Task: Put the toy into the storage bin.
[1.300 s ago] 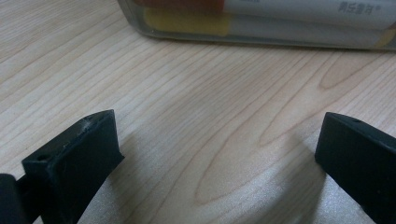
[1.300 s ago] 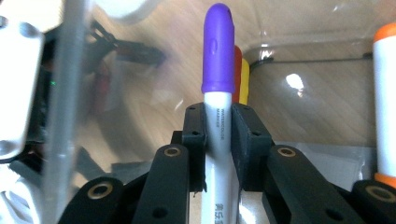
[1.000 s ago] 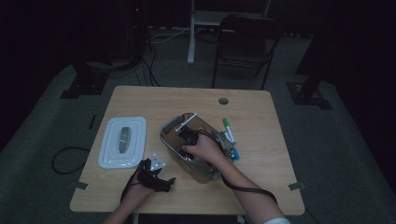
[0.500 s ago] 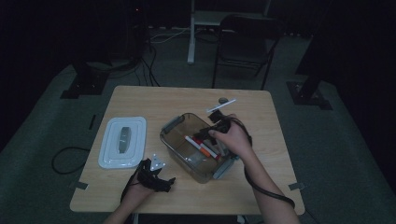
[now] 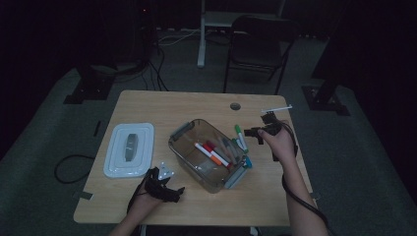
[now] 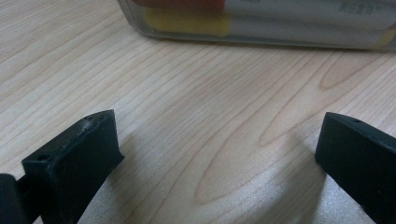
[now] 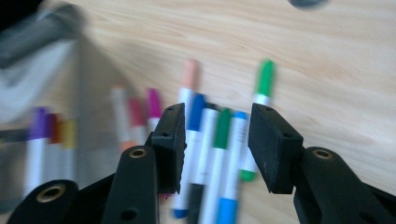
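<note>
A clear plastic container [image 5: 191, 161] stands mid-table with several coloured markers [image 5: 212, 153] in it. More markers [image 5: 241, 138] lie loose on the wood just to its right. My right gripper [image 5: 258, 130] hovers over these loose markers [image 7: 219, 140]. It is open, its jaws have just been closing, and nothing is between the pads [image 7: 217, 116]. The green marker [image 7: 264, 88] lies a little apart. My left gripper [image 5: 169, 189] rests on the table in front of the container, wide open and empty [image 6: 219, 140], facing the container wall [image 6: 261, 18].
A white lid [image 5: 129, 150] lies on the table's left side. Near the far edge the table [image 5: 196, 105] has a round hole [image 5: 235, 105]. A folding chair [image 5: 260, 39] and stands on the dark floor are behind the table.
My right hand has left the container and moved right, over the loose markers, with its jaws now apart. The left hand has not moved.
</note>
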Demonstrator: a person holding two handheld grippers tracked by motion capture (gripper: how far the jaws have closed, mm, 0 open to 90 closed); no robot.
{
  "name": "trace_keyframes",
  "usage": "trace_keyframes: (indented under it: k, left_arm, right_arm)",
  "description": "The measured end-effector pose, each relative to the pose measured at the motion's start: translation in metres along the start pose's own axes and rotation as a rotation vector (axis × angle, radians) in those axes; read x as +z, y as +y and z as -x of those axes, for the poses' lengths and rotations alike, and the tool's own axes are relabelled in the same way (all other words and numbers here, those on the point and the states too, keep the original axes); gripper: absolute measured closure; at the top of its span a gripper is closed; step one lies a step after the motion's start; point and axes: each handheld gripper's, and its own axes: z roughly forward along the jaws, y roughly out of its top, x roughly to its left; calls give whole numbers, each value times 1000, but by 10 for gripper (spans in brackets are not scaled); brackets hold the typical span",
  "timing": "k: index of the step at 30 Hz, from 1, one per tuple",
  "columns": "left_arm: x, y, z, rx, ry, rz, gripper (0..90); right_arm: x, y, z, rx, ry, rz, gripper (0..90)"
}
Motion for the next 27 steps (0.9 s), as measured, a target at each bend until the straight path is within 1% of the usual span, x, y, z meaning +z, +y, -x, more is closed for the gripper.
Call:
trace_keyframes:
  k: [2,4,5,8,10,12,13,15,17,19,21,22,24,27]
  left_arm:
    - [0,0,0,0,0,0,6]
    - [0,0,0,0,0,0,6]
    - [0,0,0,0,0,0,6]
    - [0,0,0,0,0,0,6]
    - [0,0,0,0,0,1,6]
    - [0,0,0,0,0,0,6]
    - [0,0,0,0,0,0,6]
    - [0,0,0,0,0,0,6]
    - [0,0,0,0,0,0,6]
    - [0,0,0,0,0,1,6]
    - [0,0,0,0,0,1,6]
    - [0,0,0,-1,0,2,6]
    - [0,0,0,0,0,2,6]
    - [0,0,0,0,0,2,6]
  right_arm:
    - [15,-4,10,29,-11,-18,582]
    - [32,-6,17,35,-25,-40,586]
    - [40,-6,19,46,-27,-55,587]
    - [60,-5,23,59,-58,-84,591]
    - [72,-4,26,81,-63,-92,592]
    - [82,-3,27,87,-78,-117,595]
    - [86,-3,28,91,-77,-122,606]
    - [92,-3,31,90,-100,-145,621]
    - [96,-3,33,100,-116,-157,639]
    - [97,-2,36,111,-128,-155,647]
    - [98,-2,38,110,-138,-156,665]
    - [98,-2,38,106,-144,-157,669]
    - [98,0,36,96,-160,-171,710]
    - [100,2,35,77,-182,-178,707]
